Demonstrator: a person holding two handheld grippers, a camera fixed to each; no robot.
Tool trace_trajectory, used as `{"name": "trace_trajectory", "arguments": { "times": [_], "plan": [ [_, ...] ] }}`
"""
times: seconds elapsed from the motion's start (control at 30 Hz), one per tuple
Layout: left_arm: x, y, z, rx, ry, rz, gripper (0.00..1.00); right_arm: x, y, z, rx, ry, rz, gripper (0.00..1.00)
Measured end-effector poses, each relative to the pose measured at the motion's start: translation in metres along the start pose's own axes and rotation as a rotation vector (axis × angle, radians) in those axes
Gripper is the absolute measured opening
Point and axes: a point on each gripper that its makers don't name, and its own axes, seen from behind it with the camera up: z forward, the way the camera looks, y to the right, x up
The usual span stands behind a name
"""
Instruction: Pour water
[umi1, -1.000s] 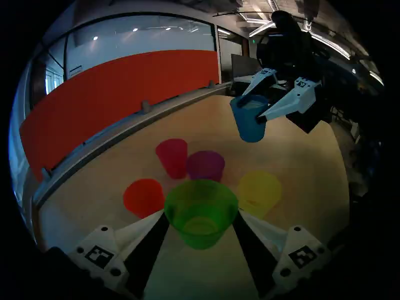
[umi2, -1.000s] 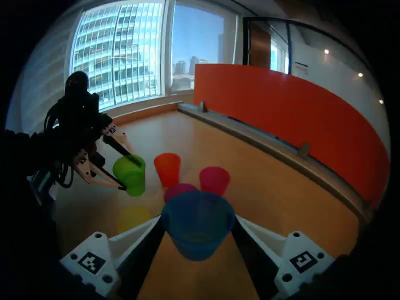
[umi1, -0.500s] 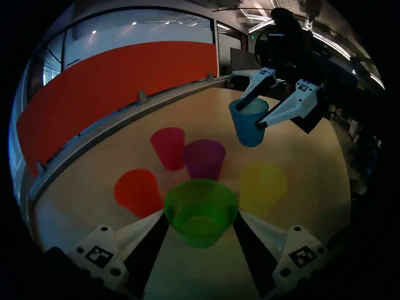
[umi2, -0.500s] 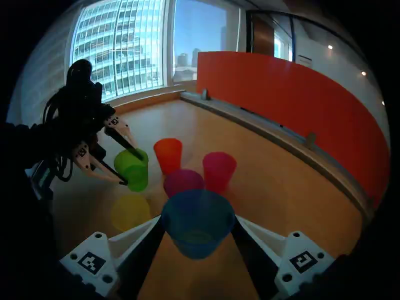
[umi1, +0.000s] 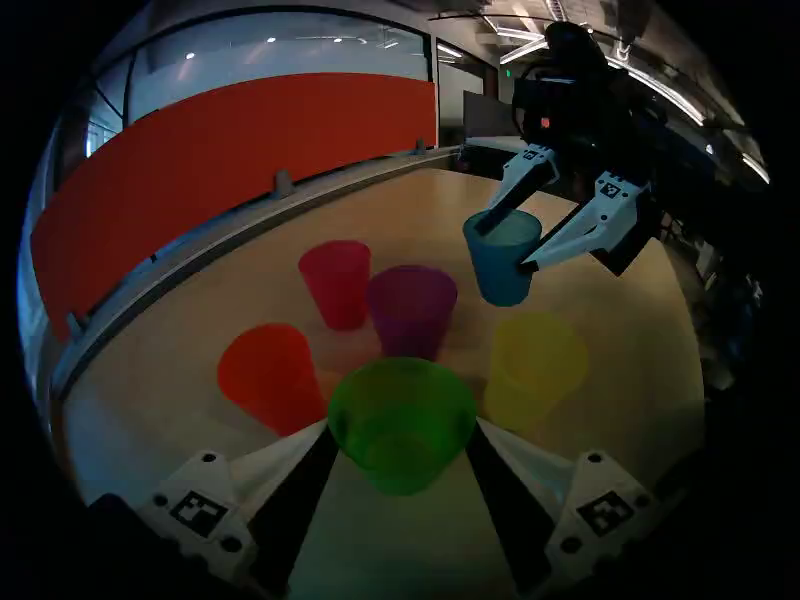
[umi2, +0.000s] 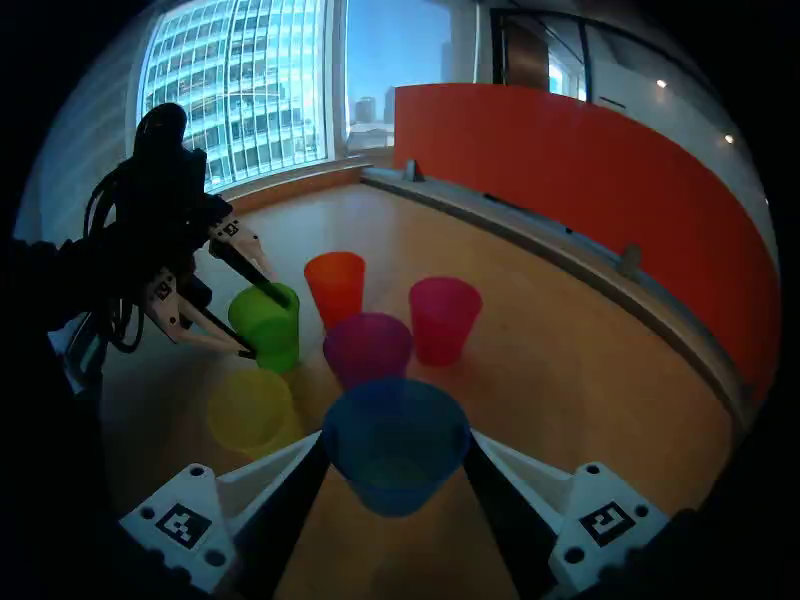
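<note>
My left gripper (umi1: 402, 440) is shut on a green cup (umi1: 402, 415), held upright close to the camera. Farther off, my right gripper (umi1: 522, 240) holds a blue cup (umi1: 500, 262) above the table. In the right gripper view that blue cup (umi2: 395, 450) sits between the fingers of my right gripper (umi2: 395, 465), and the left gripper (umi2: 245, 315) with the green cup (umi2: 268, 325) shows at the left. On the wooden table (umi1: 600, 330) stand a magenta cup (umi1: 336, 283), a purple cup (umi1: 411, 310), an orange cup (umi1: 268, 375) and a yellow cup (umi1: 533, 368).
An orange partition wall (umi1: 230, 140) with a grey rail runs along the table's far edge. Large windows (umi2: 240, 90) stand behind the left gripper. A person's dark sleeve (umi2: 60, 300) holds the left gripper. Bare tabletop lies to the right of the magenta cup (umi2: 443, 318).
Both grippers have moved lower and closer to the standing cups, which now look larger and nearer. Each still holds its cup upright.
</note>
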Motion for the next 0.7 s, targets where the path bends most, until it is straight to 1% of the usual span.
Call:
{"name": "trace_trajectory", "arguments": {
  "times": [0.4,0.7],
  "plan": [
    [-0.006,-0.002,0.005,-0.003,0.0,-0.02,0.85,-0.016,-0.002,0.008,-0.007,-0.025,-0.01,0.92],
    [-0.01,-0.004,0.003,-0.01,0.004,-0.047,0.85,-0.021,-0.004,0.011,-0.014,-0.034,-0.019,0.92]
  ]
}}
